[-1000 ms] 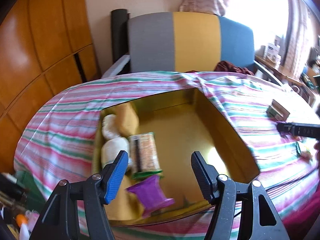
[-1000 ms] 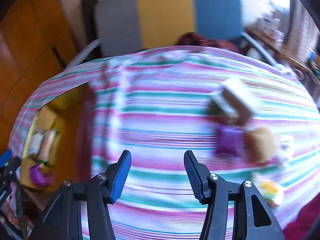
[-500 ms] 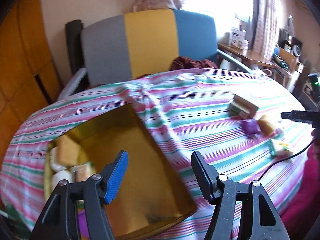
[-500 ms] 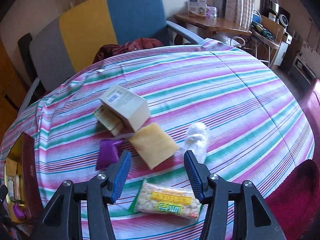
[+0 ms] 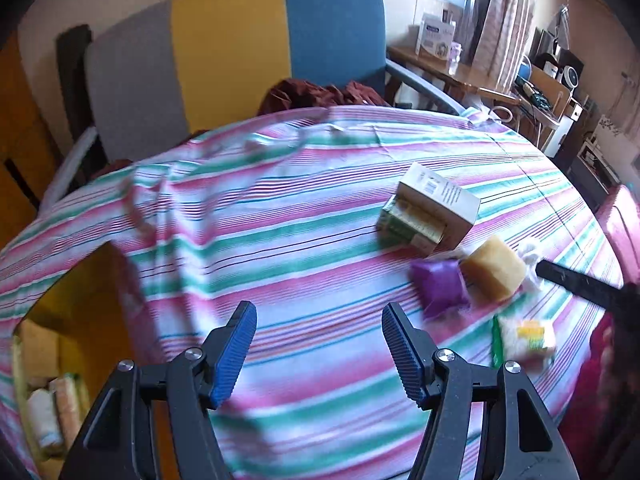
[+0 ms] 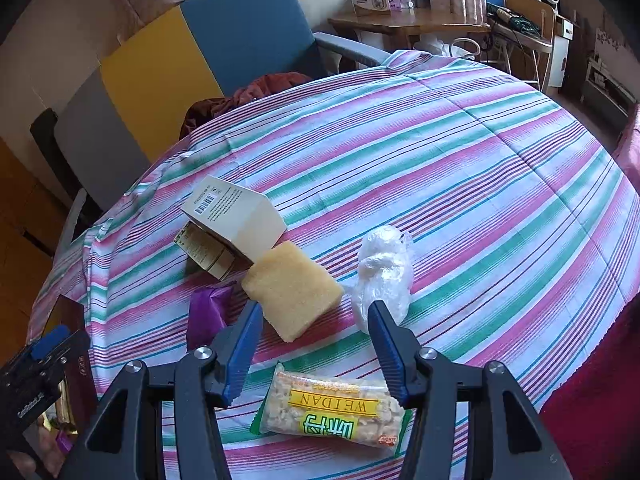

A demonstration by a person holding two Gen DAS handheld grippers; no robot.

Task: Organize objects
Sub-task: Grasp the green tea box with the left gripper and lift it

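Note:
My right gripper [image 6: 314, 344] is open and empty above the striped cloth, just short of a yellow sponge block [image 6: 292, 290]. Around it lie a clear plastic-wrapped item [image 6: 384, 272], a purple pouch [image 6: 208, 314], a yellow-green snack packet [image 6: 332, 412] under the fingers, and a cream carton [image 6: 236, 218] on a smaller box. My left gripper [image 5: 316, 350] is open and empty over bare cloth. In its view the carton [image 5: 436, 210], purple pouch [image 5: 438, 286], sponge [image 5: 494, 268] and snack packet [image 5: 524, 340] lie to the right. A gold box [image 5: 80, 312] holding several items sits far left.
A grey, yellow and blue chair [image 5: 224, 56] stands behind the table with dark red cloth [image 5: 316, 92] on its seat. A wooden desk with clutter [image 6: 420, 20] stands at the back right. The table's right edge drops to a red surface [image 6: 600, 400].
Both grippers have swung right, away from the gold box toward the loose items. The right one now hovers over the sponge and snack packet. Both stay open.

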